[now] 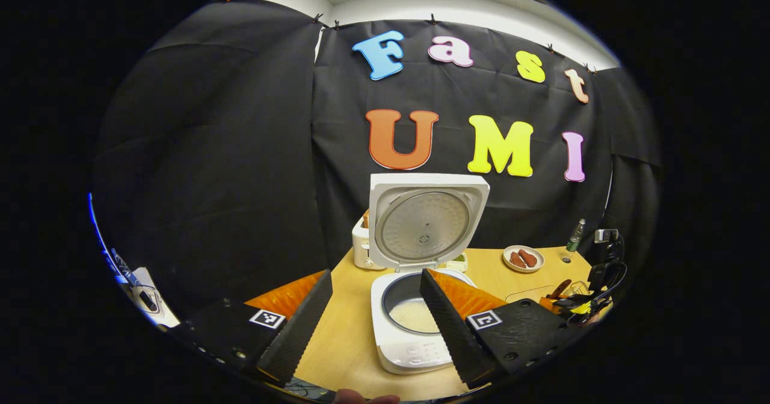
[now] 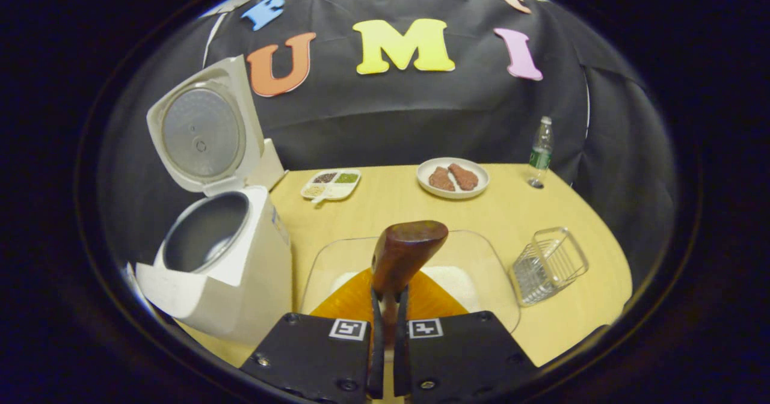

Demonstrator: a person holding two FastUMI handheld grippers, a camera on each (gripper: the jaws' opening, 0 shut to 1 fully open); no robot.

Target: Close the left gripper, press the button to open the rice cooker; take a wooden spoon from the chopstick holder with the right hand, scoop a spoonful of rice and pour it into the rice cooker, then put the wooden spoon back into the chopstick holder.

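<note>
The right gripper (image 2: 385,308) has its fingers clamped on the spoon (image 2: 404,254), whose bowl rises just ahead of them over the glass dish (image 2: 481,254) of rice (image 2: 457,278). The step looks like scooping or returning; keep the spoon level. To their left stands the cooker (image 2: 222,260), lid up. To their right, farther off, lies the wire holder (image 2: 547,264). The left gripper (image 1: 373,314) waits with fingers wide before the cooker.
</note>
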